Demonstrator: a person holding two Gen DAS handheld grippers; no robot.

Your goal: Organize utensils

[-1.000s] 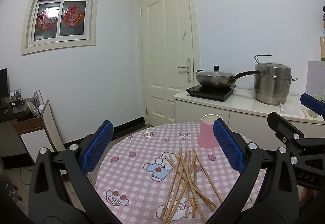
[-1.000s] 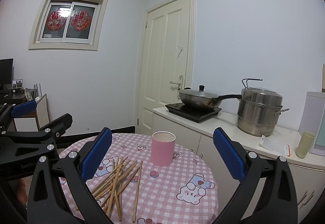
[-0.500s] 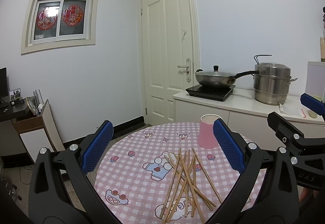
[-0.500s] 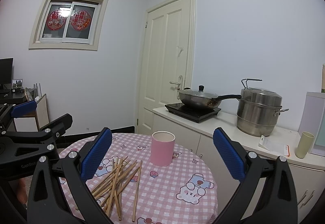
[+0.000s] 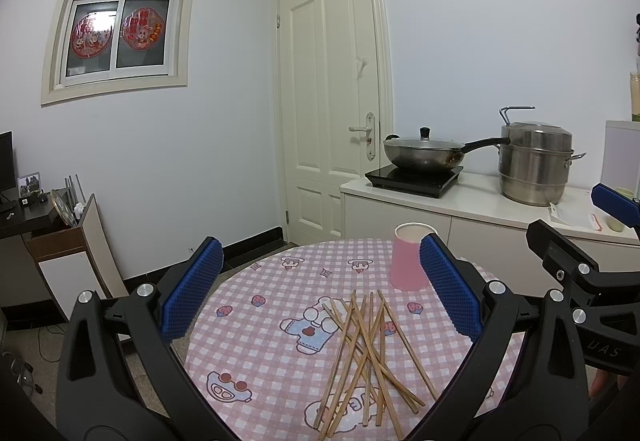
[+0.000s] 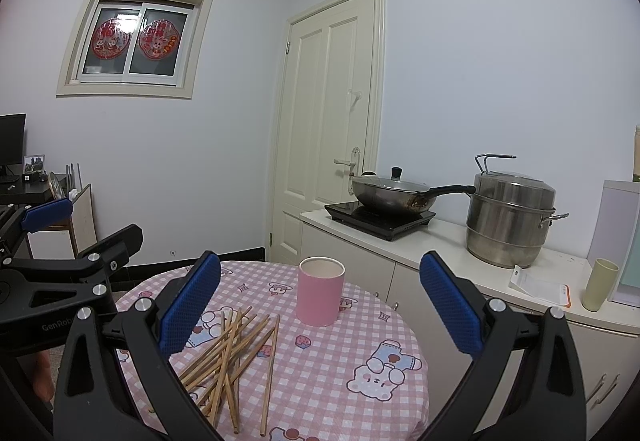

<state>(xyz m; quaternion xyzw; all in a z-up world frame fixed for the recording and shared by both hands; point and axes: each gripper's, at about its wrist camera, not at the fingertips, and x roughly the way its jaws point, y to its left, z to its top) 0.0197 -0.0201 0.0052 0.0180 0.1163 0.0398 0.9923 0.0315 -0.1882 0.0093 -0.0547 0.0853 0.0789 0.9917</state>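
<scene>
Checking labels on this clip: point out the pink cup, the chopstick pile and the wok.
pink cup (image 6: 320, 301), right wrist view, on its front wall.
chopstick pile (image 5: 362, 345), left wrist view, where the sticks cross.
wok (image 6: 390, 197), right wrist view, on its side below the lid.

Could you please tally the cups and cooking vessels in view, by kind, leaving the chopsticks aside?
Cups: 2 (pink cup on the table, pale green cup on the counter)
Lidded wok: 1
Steamer pot: 1
Total: 4
</scene>
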